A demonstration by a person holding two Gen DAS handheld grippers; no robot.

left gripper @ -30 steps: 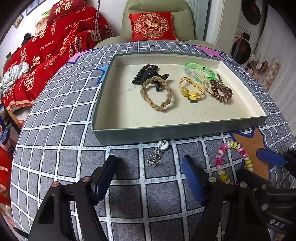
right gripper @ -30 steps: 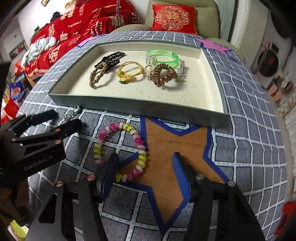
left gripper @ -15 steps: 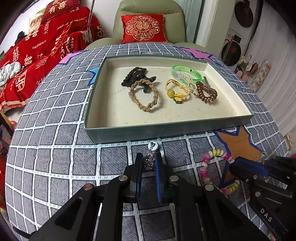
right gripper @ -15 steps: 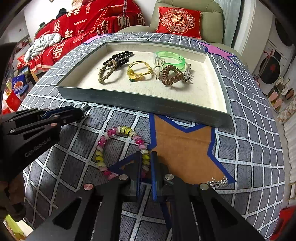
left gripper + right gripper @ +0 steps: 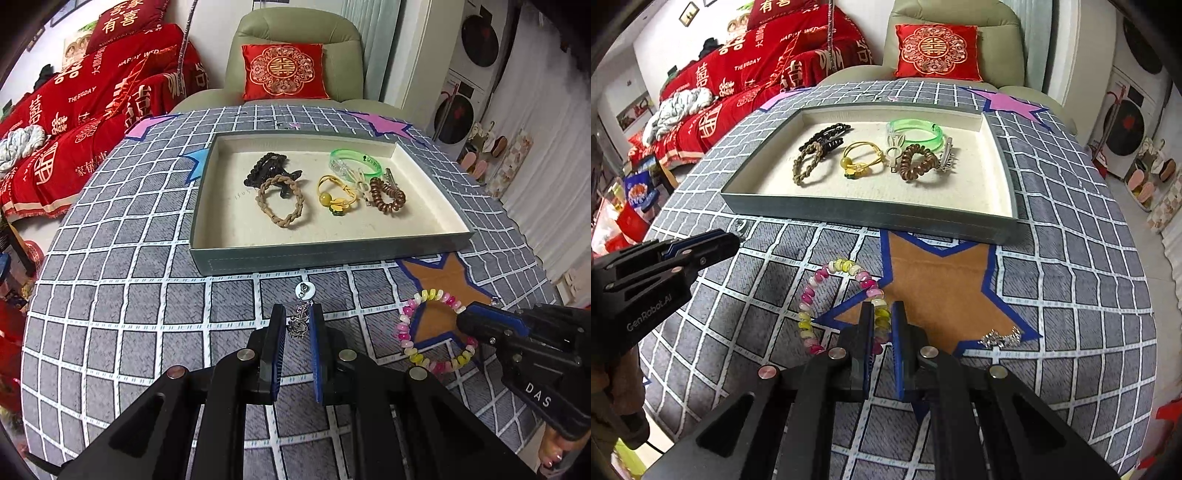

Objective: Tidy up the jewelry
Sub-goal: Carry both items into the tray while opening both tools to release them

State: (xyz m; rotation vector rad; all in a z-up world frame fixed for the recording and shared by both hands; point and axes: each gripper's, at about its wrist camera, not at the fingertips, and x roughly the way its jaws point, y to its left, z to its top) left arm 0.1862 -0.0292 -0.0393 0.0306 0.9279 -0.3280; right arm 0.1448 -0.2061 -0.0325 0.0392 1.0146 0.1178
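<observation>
1. Two maker's marks read plainly: "DAS" on the right gripper (image 5: pixel 480 325) body, "GenRobot.AI" on the left gripper (image 5: pixel 713 242) body (both white on black).
2. Left gripper, spread wide a second ago, now pinches the silver charm (image 5: pixel 300 322) just in front of the tray (image 5: pixel 332 254).
3. Right gripper, likewise open earlier, now clamps the beaded bracelet (image 5: pixel 842 267) at the orange star (image 5: pixel 942 291).
4. Both pieces sit outside the tray, on the checked cloth (image 5: pixel 129 295).
</observation>
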